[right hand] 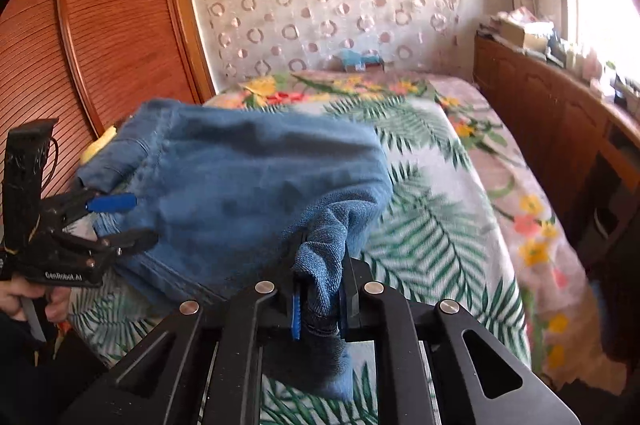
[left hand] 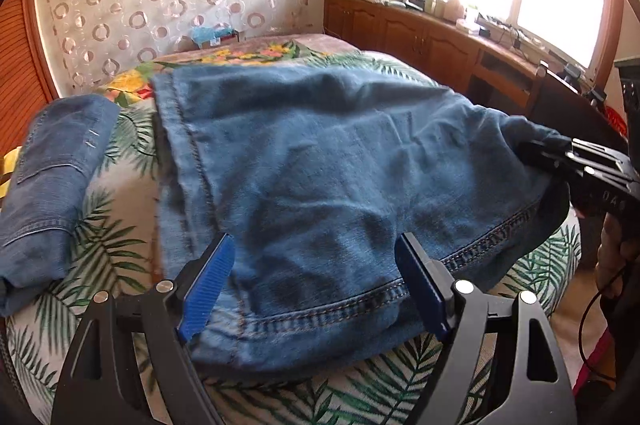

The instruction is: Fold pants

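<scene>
Blue denim pants (left hand: 320,153) lie spread on the leaf-print bed cover (left hand: 120,225), stitched hem edge nearest me. My left gripper (left hand: 316,269) stands open, its blue pads (left hand: 208,285) on either side of that hem without pressing it. In the right wrist view the left gripper (right hand: 124,221) straddles the pants' (right hand: 248,185) left edge, one finger above the cloth and one below. My right gripper (right hand: 320,293) is shut on a bunched fold of denim and holds that corner slightly off the bed. From the left wrist view the right gripper (left hand: 540,151) pinches the pants' right corner.
A second, folded pair of jeans (left hand: 52,185) rests on the bed's left side. A wooden wardrobe (right hand: 100,25) stands to the left, and a low wooden cabinet (left hand: 420,37) with clutter under the window runs along the right. A person's hand (right hand: 36,297) holds the left gripper's handle.
</scene>
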`<state>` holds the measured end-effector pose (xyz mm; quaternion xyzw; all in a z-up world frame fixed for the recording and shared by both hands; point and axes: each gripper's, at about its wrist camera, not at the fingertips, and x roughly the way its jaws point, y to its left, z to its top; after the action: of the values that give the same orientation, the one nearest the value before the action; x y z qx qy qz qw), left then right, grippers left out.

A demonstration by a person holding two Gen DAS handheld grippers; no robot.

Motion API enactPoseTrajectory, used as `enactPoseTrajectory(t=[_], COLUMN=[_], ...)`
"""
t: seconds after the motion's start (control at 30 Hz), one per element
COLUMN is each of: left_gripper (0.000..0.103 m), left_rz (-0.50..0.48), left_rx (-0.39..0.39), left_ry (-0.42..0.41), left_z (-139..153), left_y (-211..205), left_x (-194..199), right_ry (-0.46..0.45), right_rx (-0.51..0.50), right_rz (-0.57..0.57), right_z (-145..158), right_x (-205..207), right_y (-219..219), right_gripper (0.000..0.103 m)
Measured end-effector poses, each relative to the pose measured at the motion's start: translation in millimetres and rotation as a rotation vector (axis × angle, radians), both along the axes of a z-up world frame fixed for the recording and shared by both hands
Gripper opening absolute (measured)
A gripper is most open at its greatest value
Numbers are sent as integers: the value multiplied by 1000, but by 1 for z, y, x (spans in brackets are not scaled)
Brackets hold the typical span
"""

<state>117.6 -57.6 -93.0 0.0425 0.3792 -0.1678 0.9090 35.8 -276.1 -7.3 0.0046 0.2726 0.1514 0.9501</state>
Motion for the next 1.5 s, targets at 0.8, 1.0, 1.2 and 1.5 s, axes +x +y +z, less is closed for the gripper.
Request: enactPoseTrajectory(t=[0.8, 1.0, 1.2, 1.5], left_gripper=[83, 83, 83, 83], left_rz=[256, 315, 328, 294], left_rx=[-39, -53, -49, -35], left_ry=[-84, -84, -89, -76], left_z=[22, 21, 22, 22], left_y=[139, 164, 170, 153], left_x=[-35, -41, -42, -30], right_ry=[-111, -39, 41, 44], right_rx=[-67, -104, -150, -101], right_rz=[348, 431, 488, 460], right_z=[29, 8, -13, 7], right_x=[19, 22, 29, 33], right_y=[161, 178, 186, 163], right_gripper=[12, 12, 12, 21])
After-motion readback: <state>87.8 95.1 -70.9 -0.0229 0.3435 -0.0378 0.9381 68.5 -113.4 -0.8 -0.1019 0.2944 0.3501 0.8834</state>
